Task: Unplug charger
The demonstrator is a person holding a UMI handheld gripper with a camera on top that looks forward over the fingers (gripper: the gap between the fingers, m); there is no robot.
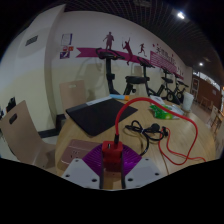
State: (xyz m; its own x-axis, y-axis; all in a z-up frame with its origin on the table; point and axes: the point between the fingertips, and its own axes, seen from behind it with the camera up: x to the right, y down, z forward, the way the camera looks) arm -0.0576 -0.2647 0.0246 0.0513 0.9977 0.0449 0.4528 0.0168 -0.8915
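Gripper view:
Gripper [111, 163]: its two fingers reach forward over the near edge of the tabletop, purple pads on their inner faces.
Grip: both pads press on the red charger [111, 152], which sits clamped between them just above the wood.
Charger: a small red block at the near edge of the tabletop, held at the fingertips.
Cable [150, 125]: a red cord rises from the charger, arches over the middle of the tabletop and trails off toward the far right edge in loose curves.
Tabletop [80, 145]: light wood, running away from the fingers.
Black mat [95, 117]: flat on the tabletop beyond the fingers, toward its left side.
Dark items [145, 130]: a small black cluster near the cable's loop, too small to identify.
Chair [25, 130]: a wooden one just off the tabletop's left edge.
Exercise machines [150, 85]: standing beyond the table's far edge, against a white wall with a magenta stripe.
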